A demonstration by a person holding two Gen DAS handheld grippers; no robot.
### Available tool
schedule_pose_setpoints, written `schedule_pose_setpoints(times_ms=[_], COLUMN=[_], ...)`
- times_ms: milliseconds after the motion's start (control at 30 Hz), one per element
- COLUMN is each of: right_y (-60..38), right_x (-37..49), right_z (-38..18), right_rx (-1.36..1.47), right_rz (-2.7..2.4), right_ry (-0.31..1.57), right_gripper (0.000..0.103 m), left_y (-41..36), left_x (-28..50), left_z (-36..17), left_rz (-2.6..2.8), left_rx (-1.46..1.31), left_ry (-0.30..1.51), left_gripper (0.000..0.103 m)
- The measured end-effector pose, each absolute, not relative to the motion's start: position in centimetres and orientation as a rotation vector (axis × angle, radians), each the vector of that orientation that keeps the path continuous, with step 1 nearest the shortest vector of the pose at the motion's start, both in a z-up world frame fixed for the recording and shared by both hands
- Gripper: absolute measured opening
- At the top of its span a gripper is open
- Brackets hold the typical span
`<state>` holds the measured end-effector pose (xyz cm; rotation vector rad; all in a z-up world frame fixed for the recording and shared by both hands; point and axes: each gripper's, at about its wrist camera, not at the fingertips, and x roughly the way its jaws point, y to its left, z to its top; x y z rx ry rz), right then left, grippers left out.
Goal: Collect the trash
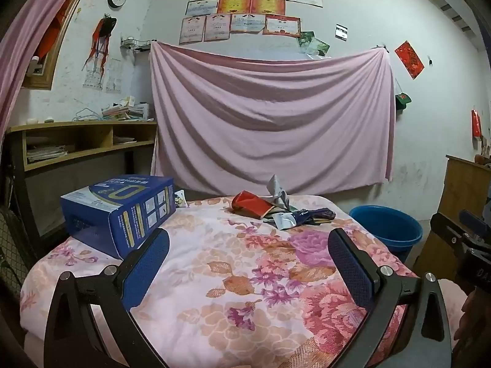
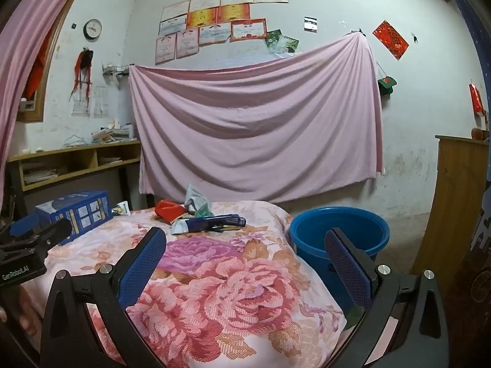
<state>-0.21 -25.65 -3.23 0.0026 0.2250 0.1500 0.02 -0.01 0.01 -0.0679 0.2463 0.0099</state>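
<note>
Both the left gripper (image 1: pixel 248 254) and right gripper (image 2: pixel 245 254) gape wide, empty, above the floral cloth (image 1: pixel 214 276), wrappers (image 1: pixel 276 210) lying far.

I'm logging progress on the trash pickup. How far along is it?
Nothing looks done: the wrappers lie piled on the floral cover, and what shows of the blue bucket inside looks empty. Nothing is in hand: the left gripper and right gripper are open, short of the pile. Left: pick up the wrappers, perhaps the blue box too, and drop them in the bucket.

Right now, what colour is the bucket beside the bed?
Blue; the bucket shows best in the right wrist view.
</note>
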Motion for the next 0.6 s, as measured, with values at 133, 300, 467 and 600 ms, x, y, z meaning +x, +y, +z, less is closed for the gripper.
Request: schedule_pose_setpoints(times_ms=[133,300,467,600], right_y=[-25.66,-25.69,-25.74,-25.77], right_x=[-0.18,-0.16,-0.17,-0.09], right_z=[-3.30,-3.30,-3.27,-3.27], right_rx=[0.004,0.006,0.007,0.007], right_rz=[0.150,0.150,0.151,0.151], right_ry=[0.226,0.224,0.226,0.227], right_gripper=[0.103,0.103,0.103,0.103], left_y=[-0.03,-0.05,0.00,0.01], left_x=[0.06,0.00,0.01,0.02], left_z=[0.00,-0.01,0.00,-0.01], left_rz=[0.011,0.007,0.010,0.010], left_rx=[-0.067,-0.068,-0.069,-0.069], left_ry=[0.245,0.242,0.242,0.243], left_gripper=[0.101,0.101,0.101,0.101])
